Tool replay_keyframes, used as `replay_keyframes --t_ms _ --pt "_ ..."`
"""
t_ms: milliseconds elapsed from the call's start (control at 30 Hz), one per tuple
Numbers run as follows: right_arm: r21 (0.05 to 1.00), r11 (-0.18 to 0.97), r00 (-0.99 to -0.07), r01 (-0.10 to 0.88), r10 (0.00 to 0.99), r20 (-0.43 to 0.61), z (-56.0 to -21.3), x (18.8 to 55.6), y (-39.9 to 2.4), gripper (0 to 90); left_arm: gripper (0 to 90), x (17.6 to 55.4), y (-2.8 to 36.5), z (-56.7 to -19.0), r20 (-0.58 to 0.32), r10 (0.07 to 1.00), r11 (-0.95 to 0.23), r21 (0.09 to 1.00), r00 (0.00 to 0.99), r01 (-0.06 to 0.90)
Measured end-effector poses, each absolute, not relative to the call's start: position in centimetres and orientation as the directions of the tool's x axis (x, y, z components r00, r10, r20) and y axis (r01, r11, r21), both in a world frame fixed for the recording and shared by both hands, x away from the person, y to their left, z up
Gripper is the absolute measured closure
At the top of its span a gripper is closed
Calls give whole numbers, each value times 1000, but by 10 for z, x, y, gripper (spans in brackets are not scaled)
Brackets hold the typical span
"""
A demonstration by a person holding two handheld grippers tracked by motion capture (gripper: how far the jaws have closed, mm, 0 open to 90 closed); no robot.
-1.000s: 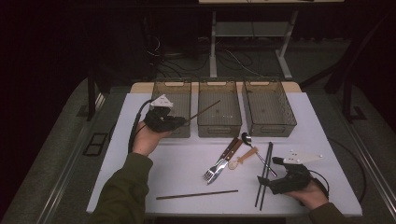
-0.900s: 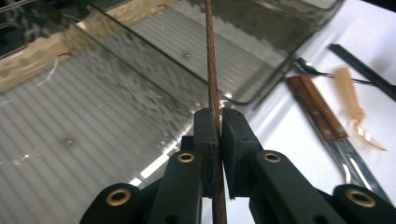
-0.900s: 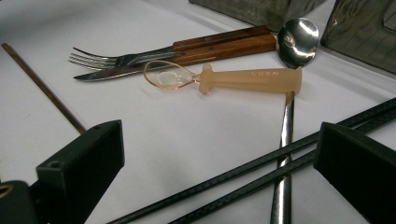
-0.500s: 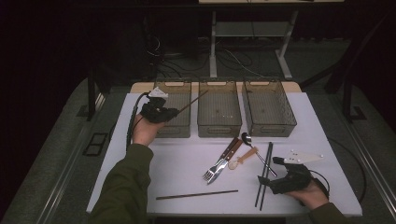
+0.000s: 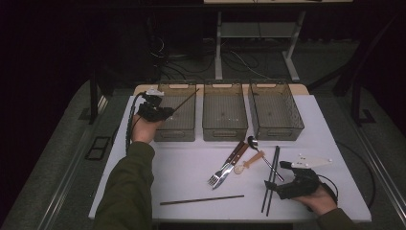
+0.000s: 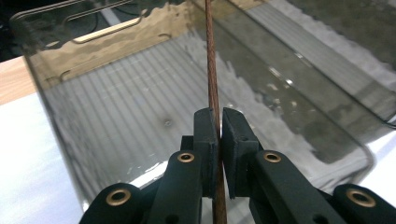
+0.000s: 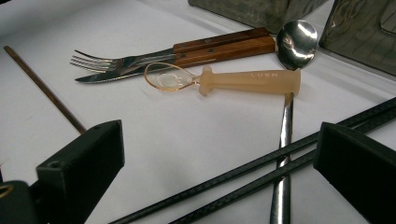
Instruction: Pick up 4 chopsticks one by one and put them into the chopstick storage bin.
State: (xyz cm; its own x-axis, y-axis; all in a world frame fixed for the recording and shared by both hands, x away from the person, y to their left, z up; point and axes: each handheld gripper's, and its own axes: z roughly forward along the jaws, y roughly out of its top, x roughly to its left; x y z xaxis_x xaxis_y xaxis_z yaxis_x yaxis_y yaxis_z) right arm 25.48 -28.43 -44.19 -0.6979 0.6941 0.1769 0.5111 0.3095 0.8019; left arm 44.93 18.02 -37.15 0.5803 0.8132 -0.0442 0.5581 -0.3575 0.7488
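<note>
My left gripper (image 5: 165,113) is clamped on a brown chopstick (image 6: 212,84), pads pinching it partway along its length, so a long end runs ahead of the jaws over the left bin (image 5: 186,130) and a short end trails back under them. It looks light, thin and stiff, probably wood with a little grain for grip; I judge that held off-centre it could pivot between the pads if it bumps the bin wall.

My right gripper (image 7: 219,172) rests with jaws wide apart, straddling two black chopsticks (image 7: 261,173). Beyond them lie a spoon (image 7: 296,38), a small pink spoon (image 7: 233,80), a fork (image 7: 109,61) and the other brown chopstick (image 7: 44,88).
</note>
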Motion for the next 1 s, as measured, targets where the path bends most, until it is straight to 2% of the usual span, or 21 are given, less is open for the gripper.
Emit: replay_keyframes --t_ms 500,833,900,1000 --pt "802 308 -698 512 693 179 -442 255 -284 16 846 464 191 -378 -48 861 -312 736 506 600" --pt "802 307 -698 512 693 180 -442 255 -285 16 843 468 187 -385 -61 869 -298 728 492 617" --pt "802 307 -698 512 693 180 -442 255 -285 16 832 468 187 -385 -58 870 -297 731 490 614" --pt "804 307 -698 510 693 179 -442 255 -285 16 765 467 186 -384 -45 871 -302 737 489 605"
